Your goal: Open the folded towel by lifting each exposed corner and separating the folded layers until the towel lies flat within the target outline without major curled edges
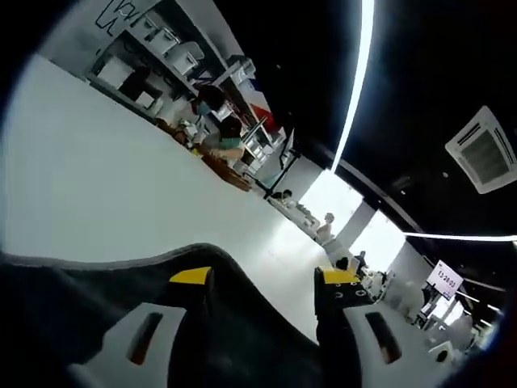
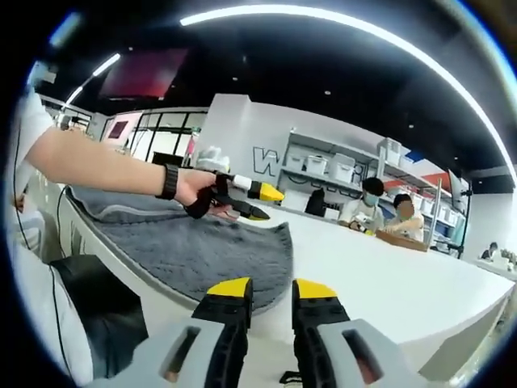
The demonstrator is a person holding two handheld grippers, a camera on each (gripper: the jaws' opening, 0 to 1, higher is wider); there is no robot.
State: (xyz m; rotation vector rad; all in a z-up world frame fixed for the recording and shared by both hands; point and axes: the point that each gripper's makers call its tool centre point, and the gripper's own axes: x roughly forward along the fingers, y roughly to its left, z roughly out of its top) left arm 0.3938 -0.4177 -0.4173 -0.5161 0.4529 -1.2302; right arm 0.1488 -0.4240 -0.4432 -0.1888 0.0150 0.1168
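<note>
— Looking along the right gripper (image 2: 271, 289), what do you see of the towel?

— A dark grey towel (image 2: 202, 246) lies spread on the white table (image 2: 388, 275), its near edge hanging a little over the table's rim. The right gripper's 2 yellow-tipped jaws stand a narrow gap apart with nothing between them, and they sit short of the towel's rounded end, not touching it.

— And the other gripper?

— The left gripper (image 2: 254, 202) comes in from the left of the right gripper view, held in a hand (image 2: 194, 190) with a dark wristband (image 2: 168, 182). It hovers above the towel's far edge. From here its tips look close together, but I cannot tell whether cloth is pinched.

— Does its own camera help?

— In the left gripper view the jaws (image 1: 262, 283) stand well apart. Dark towel cloth (image 1: 121, 275) rises in a fold around and between them, covering most of the left jaw's base. Whether they grip it, I cannot tell.

— Anything behind?

— 2 seated people (image 2: 388, 210) at the table's far end, and shelves (image 2: 339, 174) with white boxes on the wall.
</note>
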